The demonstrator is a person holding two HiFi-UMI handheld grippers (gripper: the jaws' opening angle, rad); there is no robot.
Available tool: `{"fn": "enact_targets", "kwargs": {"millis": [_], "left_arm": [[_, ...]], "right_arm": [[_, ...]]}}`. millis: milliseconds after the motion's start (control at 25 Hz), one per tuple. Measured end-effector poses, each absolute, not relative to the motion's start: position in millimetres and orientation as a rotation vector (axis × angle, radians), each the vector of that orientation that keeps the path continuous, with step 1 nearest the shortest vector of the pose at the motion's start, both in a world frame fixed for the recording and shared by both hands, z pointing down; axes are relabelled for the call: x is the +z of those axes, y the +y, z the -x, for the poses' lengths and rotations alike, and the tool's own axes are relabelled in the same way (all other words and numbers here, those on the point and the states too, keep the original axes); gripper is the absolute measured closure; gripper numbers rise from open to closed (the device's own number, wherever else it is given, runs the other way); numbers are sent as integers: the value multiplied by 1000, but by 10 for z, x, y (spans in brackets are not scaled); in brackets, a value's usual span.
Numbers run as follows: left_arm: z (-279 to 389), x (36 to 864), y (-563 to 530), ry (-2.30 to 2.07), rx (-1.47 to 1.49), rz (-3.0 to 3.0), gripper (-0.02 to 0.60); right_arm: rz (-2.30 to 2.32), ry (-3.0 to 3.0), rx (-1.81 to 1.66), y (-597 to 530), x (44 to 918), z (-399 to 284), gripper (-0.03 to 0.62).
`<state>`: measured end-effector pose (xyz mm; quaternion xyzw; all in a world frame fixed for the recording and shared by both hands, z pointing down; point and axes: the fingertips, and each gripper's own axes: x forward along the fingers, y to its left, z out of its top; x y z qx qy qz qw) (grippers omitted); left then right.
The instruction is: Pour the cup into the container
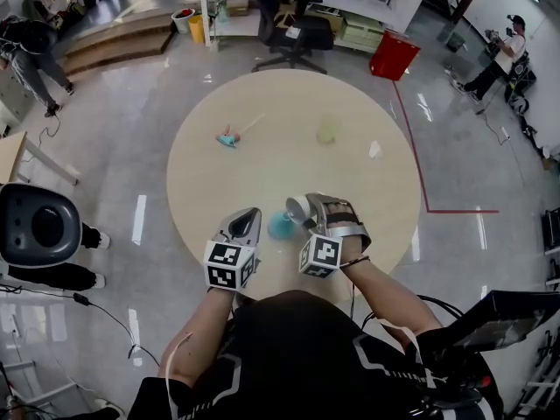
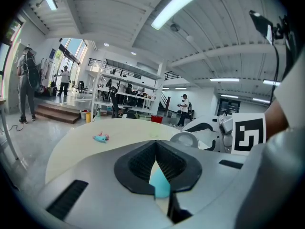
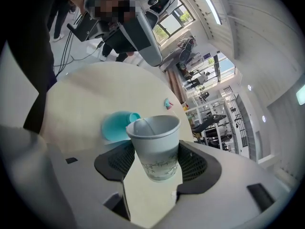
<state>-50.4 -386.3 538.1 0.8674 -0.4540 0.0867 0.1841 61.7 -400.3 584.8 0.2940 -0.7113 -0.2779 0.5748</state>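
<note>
A white paper cup is clamped between the pads of my right gripper and tipped toward the left. Its mouth leans over a small teal container on the round table. In the right gripper view the cup fills the jaws, with something pale inside it, and the teal container lies just beyond its rim. My left gripper rests beside the container on its left, jaws closed tip to tip. In the left gripper view a sliver of teal shows through the slit beneath them.
Further back on the table lie a small teal object and a pale green cup. An office chair and a red bin stand on the floor beyond the table. People stand at the room's edges.
</note>
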Motion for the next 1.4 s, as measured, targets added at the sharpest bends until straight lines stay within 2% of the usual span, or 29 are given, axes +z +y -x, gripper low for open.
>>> {"fn": "enact_targets", "kwargs": {"millis": [1400], "left_arm": [[486,5394,-3847,-1268,264,-2447,580]], "right_arm": [[-669,-1614,-757,-4048,5804,-613,303]]}}
